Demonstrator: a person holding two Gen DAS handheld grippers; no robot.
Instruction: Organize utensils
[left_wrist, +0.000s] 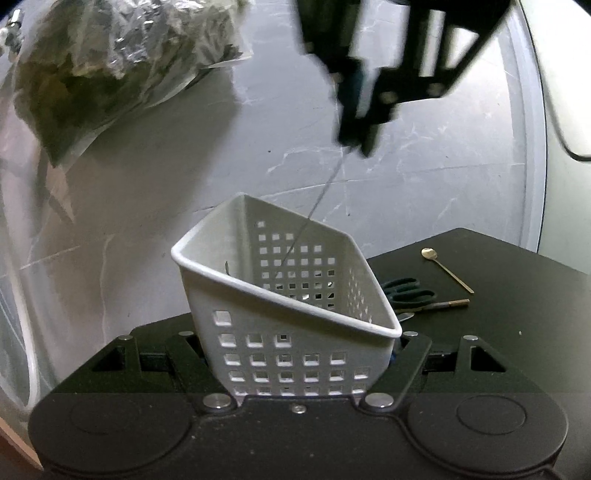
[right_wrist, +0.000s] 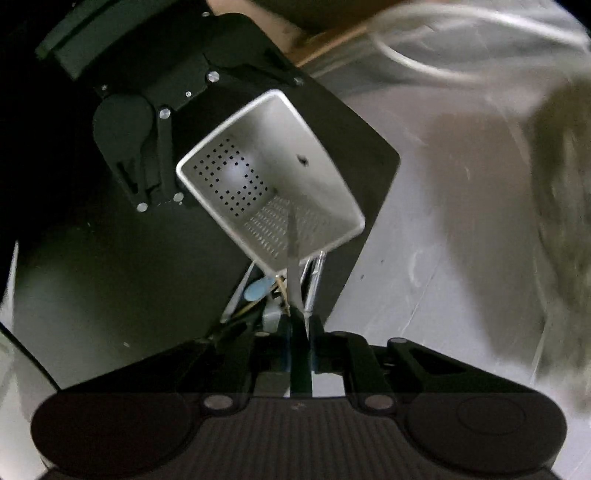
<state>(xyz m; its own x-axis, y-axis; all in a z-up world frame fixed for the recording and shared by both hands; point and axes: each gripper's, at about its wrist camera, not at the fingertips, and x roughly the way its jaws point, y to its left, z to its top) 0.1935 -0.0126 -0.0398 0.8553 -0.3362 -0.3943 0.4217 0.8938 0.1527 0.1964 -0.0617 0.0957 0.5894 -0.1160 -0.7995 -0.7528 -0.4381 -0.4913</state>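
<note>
At frame centre, left wrist view: one white perforated basket (left_wrist: 291, 314), tilted, on the black mat (left_wrist: 498, 266).
My left gripper (left_wrist: 306, 369): clenched on the basket's lower walls.
My right gripper (left_wrist: 360, 144): upper right, pinching one thin metal utensil (left_wrist: 314, 218) whose end dips into the basket.
Right of basket: one gold spoon (left_wrist: 445, 268), one pair of dark-handled scissors (left_wrist: 410, 293).
Upper left: one crinkled plastic bag (left_wrist: 110, 62).
</note>
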